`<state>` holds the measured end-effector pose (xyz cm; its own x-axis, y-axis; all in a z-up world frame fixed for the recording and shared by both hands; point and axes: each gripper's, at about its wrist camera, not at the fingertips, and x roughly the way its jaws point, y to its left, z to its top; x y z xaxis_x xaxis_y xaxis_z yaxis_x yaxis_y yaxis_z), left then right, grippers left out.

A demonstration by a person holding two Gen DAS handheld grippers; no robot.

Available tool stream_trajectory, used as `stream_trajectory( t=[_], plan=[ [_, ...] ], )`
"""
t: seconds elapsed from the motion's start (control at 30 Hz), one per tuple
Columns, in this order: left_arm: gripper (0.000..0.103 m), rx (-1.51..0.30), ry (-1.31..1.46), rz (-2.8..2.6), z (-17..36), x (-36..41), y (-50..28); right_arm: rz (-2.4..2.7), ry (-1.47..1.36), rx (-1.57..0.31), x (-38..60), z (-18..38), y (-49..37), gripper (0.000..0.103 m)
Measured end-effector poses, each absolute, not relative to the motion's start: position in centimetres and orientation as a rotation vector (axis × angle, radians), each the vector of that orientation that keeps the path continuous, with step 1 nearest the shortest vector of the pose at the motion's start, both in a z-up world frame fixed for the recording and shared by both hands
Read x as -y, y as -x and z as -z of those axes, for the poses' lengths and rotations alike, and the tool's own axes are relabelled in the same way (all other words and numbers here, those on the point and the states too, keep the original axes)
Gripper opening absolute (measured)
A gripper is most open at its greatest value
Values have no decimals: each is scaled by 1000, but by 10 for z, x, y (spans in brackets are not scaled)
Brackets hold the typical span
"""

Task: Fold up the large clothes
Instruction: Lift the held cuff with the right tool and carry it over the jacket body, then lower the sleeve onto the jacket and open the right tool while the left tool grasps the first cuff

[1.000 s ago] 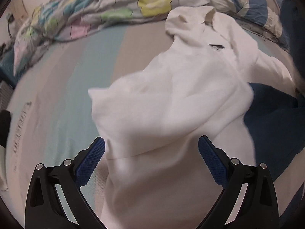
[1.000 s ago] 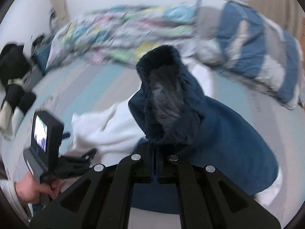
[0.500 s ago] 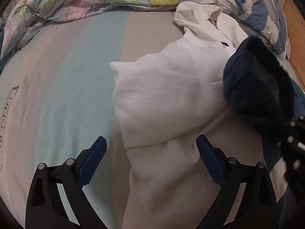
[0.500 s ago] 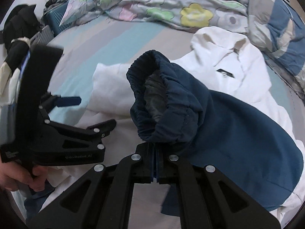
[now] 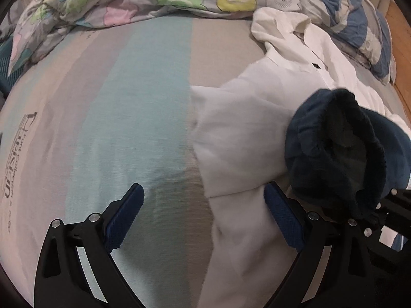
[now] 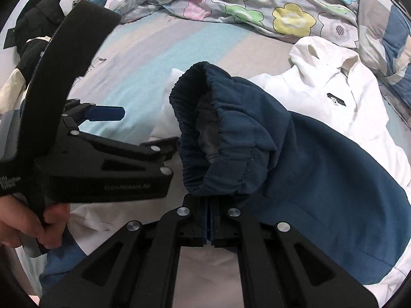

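Two garment colours meet on the striped bed sheet (image 5: pixel 133 97): a white-and-navy jacket (image 6: pixel 341 118) lies spread below the floral duvet (image 6: pixel 231 2). Its navy sleeve (image 6: pixel 295 148) is raised over the white body, elastic cuff (image 6: pixel 205 118) gaping. The right tongs (image 6: pixel 210 205) are clamped together on that cuff's edge. The left tongs (image 5: pixel 203 213) stand apart, empty, over the jacket's white edge.

A bed (image 5: pixel 143 97) with a striped sheet, a flowered quilt (image 6: pixel 231 2) heaped at its far end, wooden floor (image 5: pixel 400 41) beside.
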<state>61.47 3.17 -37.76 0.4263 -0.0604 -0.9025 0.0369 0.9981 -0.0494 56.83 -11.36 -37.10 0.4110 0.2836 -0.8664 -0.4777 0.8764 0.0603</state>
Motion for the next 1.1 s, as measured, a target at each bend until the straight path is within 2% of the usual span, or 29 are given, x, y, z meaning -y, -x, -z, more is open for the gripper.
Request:
stream_trajectory(
  t=[0.23, 0.3, 0.37, 0.4, 0.43, 0.5, 0.77, 1.1],
  plan=[
    [92, -1126, 26, 21, 375, -50, -610, -500, 215, -1062, 96, 380, -566, 1],
    [93, -1121, 24, 6, 372, -54, -610, -495, 240, -1094, 91, 388, -568, 7],
    [94, -1111, 14, -10, 367, -57, -608, -488, 234, -1104, 92, 385, -568, 33],
    [94, -1104, 10, -17, 362, -58, -607, -496, 212, -1090, 95, 378, -565, 62],
    [94, -1095, 12, -21, 356, -59, -605, -494, 208, -1065, 95, 372, -562, 71],
    [94, -1074, 22, -18, 344, -59, -600, -501, 219, -1000, 99, 352, -549, 71],
    [97, -1037, 50, 54, 310, -25, -605, -425, 157, -960, 168, 305, -533, 71],
    [97, -1096, 45, 169, 336, 61, -624, -77, 146, -965, 326, 304, -589, 71]
  ],
)
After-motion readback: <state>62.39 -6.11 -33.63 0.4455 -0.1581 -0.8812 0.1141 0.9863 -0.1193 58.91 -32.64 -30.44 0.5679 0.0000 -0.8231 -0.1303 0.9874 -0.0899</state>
